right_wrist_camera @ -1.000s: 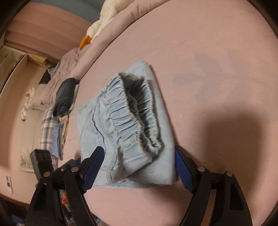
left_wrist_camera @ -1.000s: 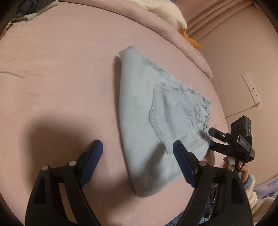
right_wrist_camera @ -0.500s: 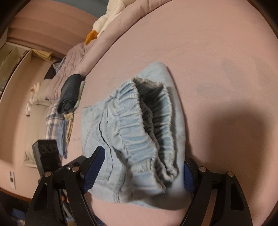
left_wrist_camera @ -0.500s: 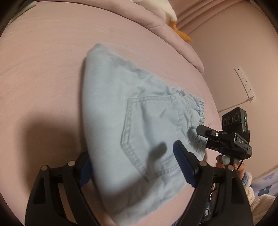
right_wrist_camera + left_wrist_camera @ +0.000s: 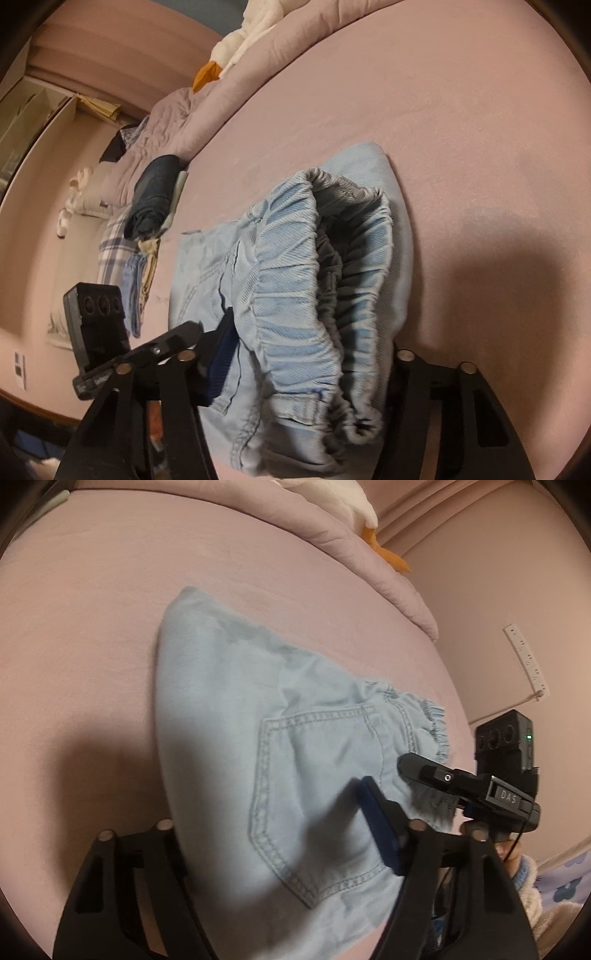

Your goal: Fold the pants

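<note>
A bed [image 5: 110, 590] with a smooth, matte dusty-pink sheet fills both views, set against pale pink walls; a white power strip [image 5: 526, 661] runs along the wall in the left wrist view.

The left gripper [image 5: 280, 834] stands spread wide, its black fingers straddling the near end of the pants [image 5: 229, 716]; only the blue-padded right finger shows over the cloth, the other tip lies hidden beneath the fabric's edge. The right gripper [image 5: 306, 354] is likewise spread around the gathered waistband [image 5: 295, 266], one blue pad against the denim's left side, the other tip hidden behind the folds.

The pants are light blue denim, folded into a compact bundle in the middle of the sheet, with a stitched back pocket [image 5: 317, 794] facing up and a ruffled, ribbed elastic waist.

Farther out, a quilted lilac comforter [image 5: 369, 554] is bunched along the bed's far edge, with a white-and-orange plush toy [image 5: 225, 55] on it. Dark rolled clothing [image 5: 153, 195] and plaid fabric [image 5: 114, 247] sit at the bed's side.
</note>
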Action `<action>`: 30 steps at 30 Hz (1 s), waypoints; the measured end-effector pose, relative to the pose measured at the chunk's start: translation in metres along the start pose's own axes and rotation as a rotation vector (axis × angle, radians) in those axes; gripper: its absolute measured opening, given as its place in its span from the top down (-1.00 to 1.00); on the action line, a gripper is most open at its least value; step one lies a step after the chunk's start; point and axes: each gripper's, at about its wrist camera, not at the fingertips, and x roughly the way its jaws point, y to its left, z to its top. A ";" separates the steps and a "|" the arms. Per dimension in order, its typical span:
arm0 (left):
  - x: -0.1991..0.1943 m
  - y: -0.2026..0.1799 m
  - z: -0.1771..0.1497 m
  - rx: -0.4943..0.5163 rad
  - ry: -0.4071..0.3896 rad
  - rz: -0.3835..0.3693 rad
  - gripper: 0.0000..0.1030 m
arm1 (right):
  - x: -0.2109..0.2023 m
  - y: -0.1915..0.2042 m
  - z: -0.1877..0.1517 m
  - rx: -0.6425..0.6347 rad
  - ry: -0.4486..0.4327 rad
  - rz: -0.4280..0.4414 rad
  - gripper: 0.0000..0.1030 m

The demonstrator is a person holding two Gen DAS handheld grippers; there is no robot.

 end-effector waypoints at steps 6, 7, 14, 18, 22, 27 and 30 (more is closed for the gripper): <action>-0.003 -0.005 0.000 0.007 -0.021 0.066 0.11 | -0.004 0.013 -0.004 -0.035 -0.040 -0.038 0.06; -0.005 -0.006 0.000 0.014 -0.028 0.075 0.20 | -0.006 0.017 -0.004 -0.047 -0.049 -0.045 0.12; -0.016 -0.014 -0.004 0.038 -0.079 0.103 0.47 | -0.013 0.037 -0.009 -0.095 -0.093 -0.081 0.20; -0.029 -0.016 -0.007 0.054 -0.107 0.115 0.47 | -0.014 0.051 -0.011 -0.134 -0.107 -0.083 0.22; -0.042 -0.016 -0.008 0.062 -0.133 0.131 0.47 | -0.015 0.064 -0.010 -0.168 -0.118 -0.079 0.22; -0.059 -0.014 -0.009 0.068 -0.165 0.153 0.47 | -0.015 0.075 -0.009 -0.198 -0.124 -0.069 0.22; -0.066 -0.011 -0.009 0.070 -0.177 0.163 0.47 | -0.012 0.081 -0.008 -0.219 -0.123 -0.067 0.22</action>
